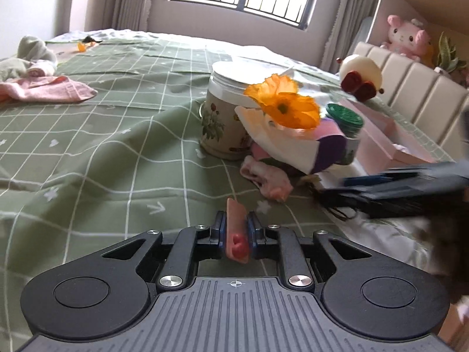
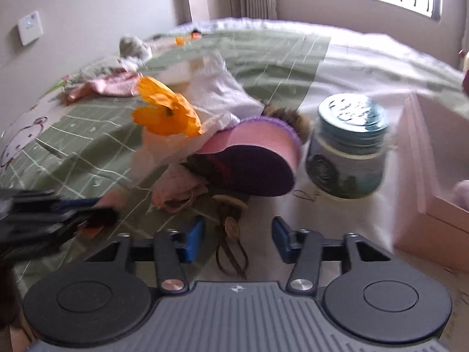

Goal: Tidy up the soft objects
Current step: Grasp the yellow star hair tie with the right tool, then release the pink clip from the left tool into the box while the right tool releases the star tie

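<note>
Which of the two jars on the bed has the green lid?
The smaller jar behind the purple hat, beside the pink box, has it. The larger floral jar left of the orange flower has a white lid.

Colours I'm seeing on the bed, both wrist cams

Bedspread (image 1: 102, 135) is sage green with a white grid and small white motifs. Flower (image 1: 285, 104) is bright orange. Tin (image 1: 221, 129) is cream with a botanical print, white lid. Small jar (image 2: 348, 143) has a dark green lid. Towel (image 1: 49, 88) is salmon pink. Hat (image 2: 258, 161) is pink and dark purple. Plush (image 1: 406, 36) on the headboard is pink. My gripper pads (image 2: 193, 242) read blue.
</note>
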Demonstrator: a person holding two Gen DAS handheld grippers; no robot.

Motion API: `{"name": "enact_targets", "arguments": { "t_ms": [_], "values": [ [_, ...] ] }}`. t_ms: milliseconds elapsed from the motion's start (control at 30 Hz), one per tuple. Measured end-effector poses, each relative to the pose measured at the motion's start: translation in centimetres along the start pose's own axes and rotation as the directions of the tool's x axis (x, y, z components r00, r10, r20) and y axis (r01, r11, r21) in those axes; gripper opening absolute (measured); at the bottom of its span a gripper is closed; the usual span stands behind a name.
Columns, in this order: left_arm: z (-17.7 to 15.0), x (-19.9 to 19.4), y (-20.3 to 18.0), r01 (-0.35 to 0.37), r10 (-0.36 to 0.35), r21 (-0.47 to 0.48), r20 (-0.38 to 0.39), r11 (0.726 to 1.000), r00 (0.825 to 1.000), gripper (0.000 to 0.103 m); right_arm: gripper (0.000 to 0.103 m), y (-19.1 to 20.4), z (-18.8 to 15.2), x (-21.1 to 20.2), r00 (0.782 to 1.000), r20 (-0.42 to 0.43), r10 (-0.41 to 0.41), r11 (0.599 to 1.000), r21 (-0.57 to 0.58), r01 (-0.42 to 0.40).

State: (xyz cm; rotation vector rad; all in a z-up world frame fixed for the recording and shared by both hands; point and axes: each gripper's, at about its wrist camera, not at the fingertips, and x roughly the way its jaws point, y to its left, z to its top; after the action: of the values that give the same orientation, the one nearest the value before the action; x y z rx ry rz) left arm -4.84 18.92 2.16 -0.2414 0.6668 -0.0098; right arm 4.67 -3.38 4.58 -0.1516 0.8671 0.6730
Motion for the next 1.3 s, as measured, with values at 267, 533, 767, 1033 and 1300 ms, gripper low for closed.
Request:
{"name": "enact_targets", "arguments": {
  "t_ms": [267,533,767,1033,1300],
  "values": [
    [-0.5,-1.1,-2.0,0.07,-0.07,0.013,-0.01,0.997,0.998,0.018,0.015,-0.3,-0.3,-3.3,1.0,0.011,0.014,1.0,-0.001,-0.014],
    [-0.6,-0.4,-9.0,0.251,-0.247,0.075,-0.063,0.965,0.967,0.018,0.015,-4.9,-4.1,-14.1,0.993,0.106,-0.056,0.998,0.036,0.052],
    [1.2,1.6,-16.6,0.406,-0.392,0.132,-0.119,0.904,0.912,0.018,0.015,-10.5,-6.1,-20.3,0.972,0.178,-0.155,0.982,0.131,0.133],
    [7.3,5.9,-22.3,0.46,-0.448,0.181,-0.106,0.869,0.888,0.018,0.015,-15.7,-4.2,-21.6,0.938,0.278,-0.208,0.964,0.219,0.149],
    [15.2,11.0,-24.7,0.448,-0.449,0.117,-0.019,0.887,0.894,0.018,0.015,-20.3,-0.3,-18.6,0.909,0.299,-0.29,0.941,0.261,0.215]
  ]
}}
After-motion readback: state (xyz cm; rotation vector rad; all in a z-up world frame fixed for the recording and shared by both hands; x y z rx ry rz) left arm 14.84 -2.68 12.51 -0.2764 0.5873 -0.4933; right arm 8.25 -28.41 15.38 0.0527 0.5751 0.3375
